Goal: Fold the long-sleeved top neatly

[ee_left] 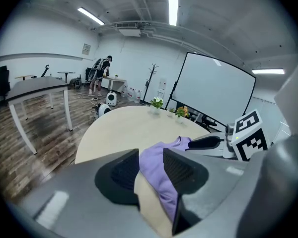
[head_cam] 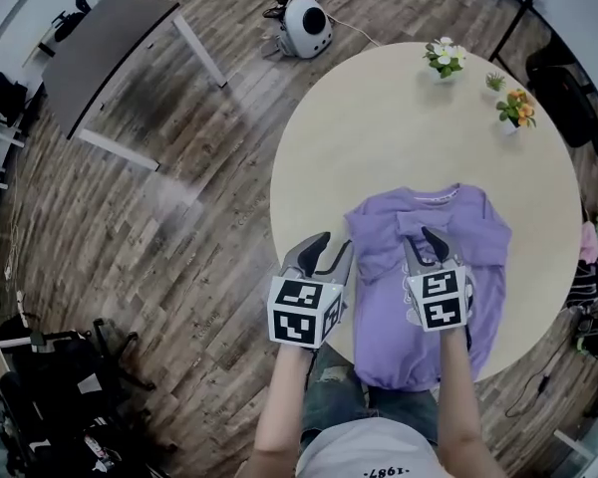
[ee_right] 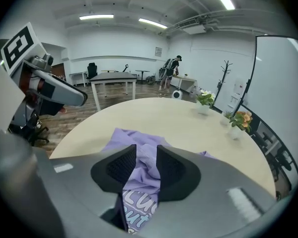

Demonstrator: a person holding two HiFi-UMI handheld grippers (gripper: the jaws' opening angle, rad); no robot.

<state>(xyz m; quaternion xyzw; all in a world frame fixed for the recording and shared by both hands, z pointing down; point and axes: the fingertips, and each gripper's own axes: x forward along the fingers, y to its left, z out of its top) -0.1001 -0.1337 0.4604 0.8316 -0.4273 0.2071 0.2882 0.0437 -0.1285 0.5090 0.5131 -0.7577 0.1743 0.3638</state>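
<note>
— Round beige table (head_cam: 379,118), then. Where on it did the purple top (head_cam: 384,317) lie?

— At the near edge, front up, collar pointing away from the person, hem hanging over the rim. One sleeve lay folded in across the chest.

— And the tongs?

— The left gripper (ee_left: 151,157) was pinching purple cloth at the top's left side, its jaws pressed onto the fabric. The right gripper (ee_right: 146,155) was clamped on a bunched fold near the chest, just above the printed lettering.

— Anything farther out?

— Two flower pots (head_cam: 445,58) stood at the far rim, well apart from the top. Beyond the table a white round robot (head_cam: 306,26) sat on the floor beside a grey desk (head_cam: 110,43).
</note>
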